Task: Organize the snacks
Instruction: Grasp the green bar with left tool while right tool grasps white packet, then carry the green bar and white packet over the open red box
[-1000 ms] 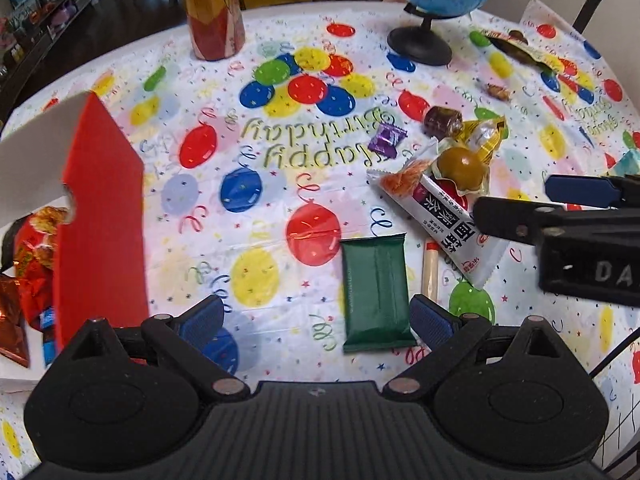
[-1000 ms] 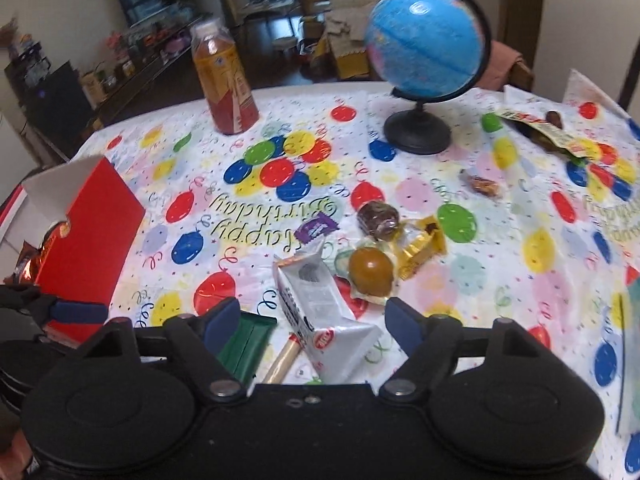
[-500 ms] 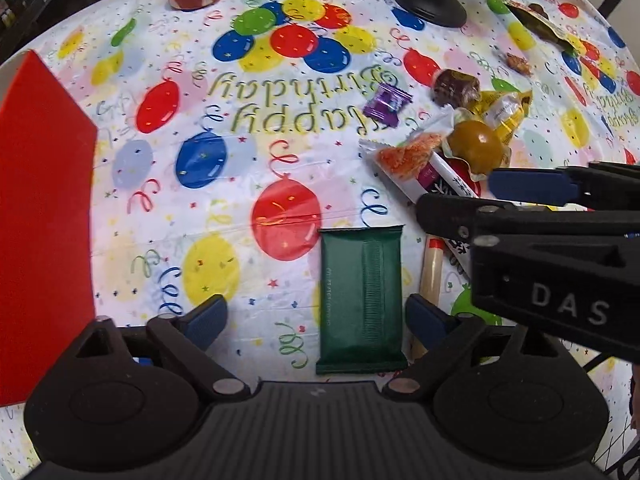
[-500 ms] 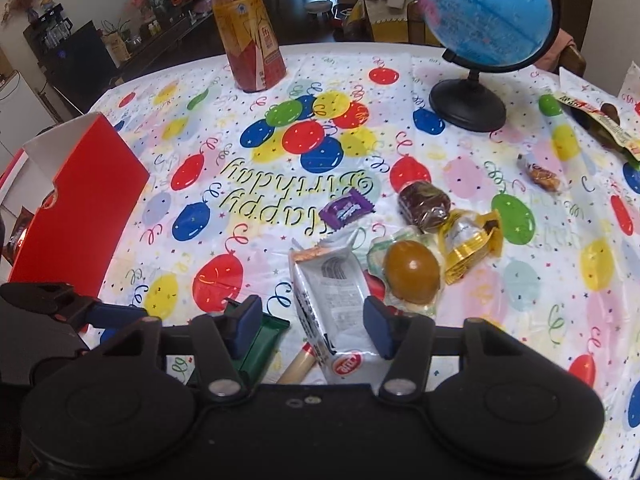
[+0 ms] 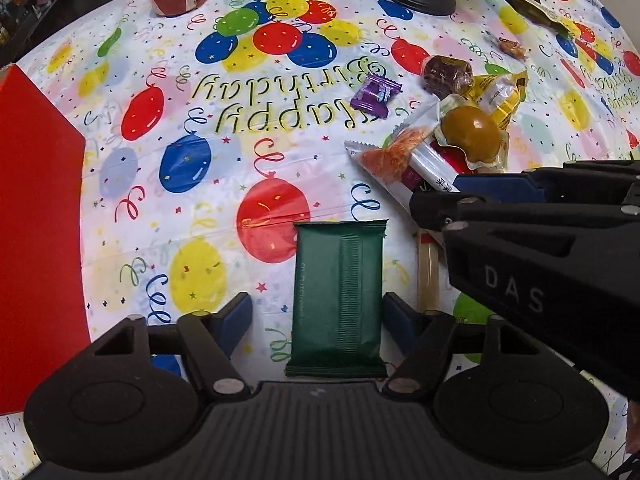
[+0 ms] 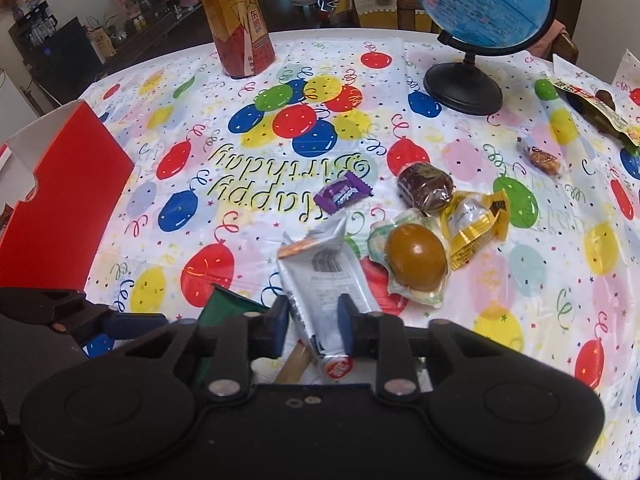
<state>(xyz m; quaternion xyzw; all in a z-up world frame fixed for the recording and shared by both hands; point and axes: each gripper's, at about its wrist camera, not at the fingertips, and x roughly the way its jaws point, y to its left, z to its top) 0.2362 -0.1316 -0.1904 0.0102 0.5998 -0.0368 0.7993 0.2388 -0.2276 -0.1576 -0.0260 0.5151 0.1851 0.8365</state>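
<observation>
- The round table (image 6: 520,312), under a glossy balloon-print birthday cloth, carries everything: a tall orange-labelled drink bottle (image 6: 238,20) and a blue globe on a black stand (image 6: 484,4) stand at the far side, clear of the work.
- An open red cardboard box (image 6: 60,208) sits at the left edge, most likely the place the snacks are being gathered into.
- Loose snacks lie bunched right of centre, within easy reach of both tools.
- The left gripper (image 5: 318,318) points steeply down over a flat dark green foil-wrapped bar (image 5: 338,300) lying on the cloth; its fingers (image 5: 236,316) have just been closing and straddle the bar, the right one at its edge, the left still apart, so nothing is gripped yet.
- The right gripper (image 6: 312,324) tilts down beside it, near the table; its fingers have just been closing and now pinch the near end of a long white printed snack packet (image 6: 320,280), which looks ready to lift.
</observation>
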